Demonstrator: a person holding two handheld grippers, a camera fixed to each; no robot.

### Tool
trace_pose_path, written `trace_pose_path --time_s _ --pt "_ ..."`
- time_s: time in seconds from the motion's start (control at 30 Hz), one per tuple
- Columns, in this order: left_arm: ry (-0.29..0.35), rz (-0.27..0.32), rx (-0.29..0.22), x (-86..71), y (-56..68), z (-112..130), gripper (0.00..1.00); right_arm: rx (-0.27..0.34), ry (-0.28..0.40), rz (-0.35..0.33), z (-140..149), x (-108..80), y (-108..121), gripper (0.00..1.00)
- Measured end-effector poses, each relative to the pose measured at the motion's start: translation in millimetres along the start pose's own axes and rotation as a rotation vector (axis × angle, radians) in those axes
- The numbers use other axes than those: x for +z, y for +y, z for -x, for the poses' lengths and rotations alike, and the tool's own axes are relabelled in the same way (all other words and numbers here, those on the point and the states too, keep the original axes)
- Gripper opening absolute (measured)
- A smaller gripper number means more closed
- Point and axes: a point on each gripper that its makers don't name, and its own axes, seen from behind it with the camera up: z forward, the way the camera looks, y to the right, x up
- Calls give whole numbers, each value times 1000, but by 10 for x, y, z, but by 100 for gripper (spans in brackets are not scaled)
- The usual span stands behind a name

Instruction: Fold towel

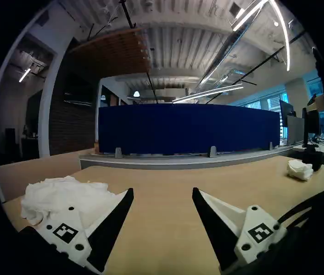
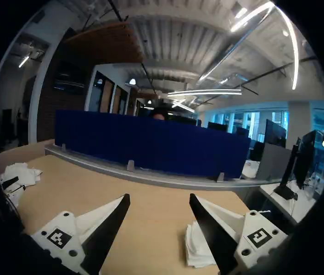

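Left gripper view: low across a pale wooden bench (image 1: 235, 178). Left claw (image 1: 162, 190) spread wide, gripping nothing, bare bench showing in the gap between its fingers. Crumpled white towel (image 1: 61, 195) heaped at the near left corner of the bench, just behind the left finger and partly hidden by it; touching or not, cannot tell. Smaller white cloth (image 1: 299, 169) bunched at the far right of the bench, well apart from the heap and just beside a dark object (image 1: 315, 158) too dim to name. Blue divider panel (image 1: 185, 128) upright along the far edge of the bench, on small grey feet. Dark screens (image 1: 310, 121) beyond the right end. Long strip lights (image 1: 208, 93) under a ribbed ceiling.

Right gripper view: looking over the bench toward the blue divider panel from another spot. Right claw (image 2: 159, 196) likewise spread wide, pinching nothing. Folded white towel (image 2: 194, 247) lying flat in a neat stack on the bench near the bottom, just inside the right finger, its right part hidden behind that finger. Loose white cloth (image 2: 19, 174) at the far left edge of the bench, well apart from the stack; thin dark shapes beside it, too small to tell. Monitor on a stand (image 2: 299, 160) on a neighbouring desk at the right.
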Motion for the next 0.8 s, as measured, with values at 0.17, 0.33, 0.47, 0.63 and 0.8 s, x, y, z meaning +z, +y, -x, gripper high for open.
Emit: trace_pose_path --time_s 0.17,0.33,0.47,0.63,0.8 --pt "0 0 -1 -2 5 -2 95 9 29 3 -93 -31 81 100" --pt "0 0 0 -8 3 -1 95 33 74 18 -167 -112 221 100" --pt "0 0 0 -9 6 -6 95 65 113 40 -159 -196 378 100" --pt "0 0 -1 -10 11 -7 95 106 133 72 60 -279 563 100" --pt "0 0 0 -11 11 -9 95 151 147 96 366 -304 679 100"
